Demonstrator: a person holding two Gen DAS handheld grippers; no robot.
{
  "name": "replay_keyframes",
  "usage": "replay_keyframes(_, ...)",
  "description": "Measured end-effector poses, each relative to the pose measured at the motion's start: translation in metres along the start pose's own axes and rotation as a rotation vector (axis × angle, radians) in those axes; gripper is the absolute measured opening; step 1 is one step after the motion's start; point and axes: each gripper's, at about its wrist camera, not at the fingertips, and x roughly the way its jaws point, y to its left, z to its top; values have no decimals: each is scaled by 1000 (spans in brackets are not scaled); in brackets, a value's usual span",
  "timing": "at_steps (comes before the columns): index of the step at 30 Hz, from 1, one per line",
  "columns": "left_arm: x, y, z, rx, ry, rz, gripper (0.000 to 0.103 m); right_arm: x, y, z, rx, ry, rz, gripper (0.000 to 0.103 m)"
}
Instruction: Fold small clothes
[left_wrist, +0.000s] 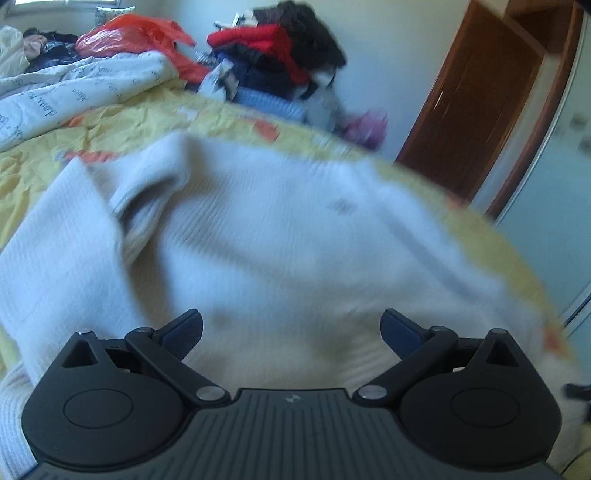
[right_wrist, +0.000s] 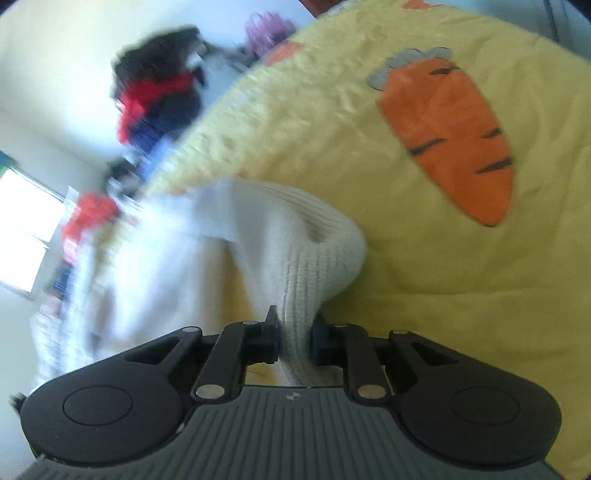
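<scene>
On the yellow bedspread (left_wrist: 122, 125), nearest the left wrist camera, the left gripper (left_wrist: 291, 328) hangs over a pale ribbed sweater (left_wrist: 258, 229) with its jaws wide apart and nothing between them. The sweater lies spread across the bedspread, its body running away from the camera toward the far edge of the bed, and one sleeve (left_wrist: 55, 251) stretches along the left side, angled toward the near left. A fold of cloth bunches where that sleeve meets the body. The frame is blurred, so finer detail of the knit is hard to read.

In the right wrist view the right gripper (right_wrist: 295, 332) has its jaws clamped on a ribbed edge of the same sweater (right_wrist: 306, 266), which rises from the fingers in a raised hump and then trails away to the left. Just beside it, on the right, the bedspread (right_wrist: 443, 295) shows a printed orange carrot (right_wrist: 450, 136).

Farther off, a white printed quilt (left_wrist: 74, 92) is heaped at the bed's far left corner, with an orange plastic bag (left_wrist: 136, 37) on top. Beyond the far edge stands a pile of clothes (left_wrist: 280, 55), red and dark, against the wall. A brown wooden door (left_wrist: 476, 92) is at the right.
</scene>
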Motion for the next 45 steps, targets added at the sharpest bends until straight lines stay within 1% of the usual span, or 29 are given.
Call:
replay_keyframes(2, -12, -9, 10, -30, -50, -110, 103, -4, 16, 4, 39, -34, 118, 20)
replay_keyframes(4, -20, -21, 17, -65, -70, -248, 103, -6, 34, 8, 91, -81, 269, 20)
replay_keyframes(6, -21, -33, 18, -116, -48, -387, 103, -3, 51, 13, 164, -134, 434, 20)
replay_keyframes(8, -17, -42, 17, -194, -1, -524, 103, 2, 66, 13, 248, -199, 567, 20)
replay_keyframes(9, -13, -46, 15, -231, 33, -579, 103, 7, 72, 15, 288, -215, 614, 20)
replay_keyframes(10, -9, -50, 11, -270, 69, -619, 103, 14, 78, 15, 306, -219, 642, 20)
replay_keyframes(12, -2, -55, 3, -334, 116, -664, 103, 26, 91, 15, 325, -219, 654, 20)
replay_keyframes(13, -2, -58, 0, -344, 124, -673, 103, 32, 95, 14, 342, -208, 647, 20)
replay_keyframes(16, -6, -64, -4, -324, 115, -689, 103, 52, 100, 8, 426, -156, 651, 20)
replay_keyframes(19, -4, -74, -5, -294, 103, -709, 103, 66, 106, 7, 464, -119, 636, 20)
replay_keyframes(21, 0, -73, -6, -293, 125, -704, 101, 79, 107, 1, 501, -93, 648, 20)
replay_keyframes(22, 3, -75, -6, -300, 135, -705, 91, 85, 108, -2, 512, -82, 654, 20)
replay_keyframes(23, 6, -76, -6, -303, 143, -700, 72, 88, 111, -2, 517, -76, 658, 20)
replay_keyframes(24, 10, -78, -6, -297, 152, -677, 59, 92, 111, -5, 513, -71, 658, 20)
replay_keyframes(25, 15, -80, -5, -291, 165, -647, 37, 95, 112, -7, 506, -63, 657, 20)
replay_keyframes(26, 20, -79, -6, -289, 178, -637, 27, 100, 114, -7, 498, -50, 654, 20)
replay_keyframes(27, 23, -78, -7, -284, 193, -634, 21, 102, 115, -11, 490, -37, 649, 20)
replay_keyframes(28, 26, -76, -7, -273, 202, -621, 9, 103, 115, -12, 482, -30, 638, 23)
replay_keyframes(30, 27, -70, -4, -233, 194, -582, 7, 103, 109, -8, 476, -9, 601, 32)
replay_keyframes(32, 25, -59, 3, -183, 170, -542, 6, 104, 101, -4, 493, 31, 597, 67)
replay_keyframes(33, 25, -53, 9, -166, 161, -521, 6, 102, 97, -4, 496, 38, 582, 75)
replay_keyframes(34, 24, -45, 16, -154, 154, -505, 6, 99, 94, -3, 490, 38, 566, 87)
replay_keyframes(35, 23, -37, 23, -144, 141, -488, 6, 97, 91, -5, 481, 29, 553, 89)
replay_keyframes(36, 20, -30, 32, -134, 128, -474, 6, 96, 89, -6, 472, 19, 539, 89)
replay_keyframes(38, 7, -17, 53, -116, 84, -480, 6, 91, 83, -5, 463, 6, 518, 89)
replay_keyframes(39, -4, -11, 64, -103, 40, -499, 6, 93, 80, -6, 459, -2, 512, 89)
replay_keyframes(41, -32, -1, 85, -67, -57, -564, 6, 93, 76, -2, 457, -19, 490, 89)
replay_keyframes(43, -61, 7, 98, -22, -150, -616, 6, 95, 70, -1, 451, -29, 464, 89)
replay_keyframes(45, -78, 11, 103, 7, -195, -608, 6, 103, 66, 3, 443, -35, 442, 89)
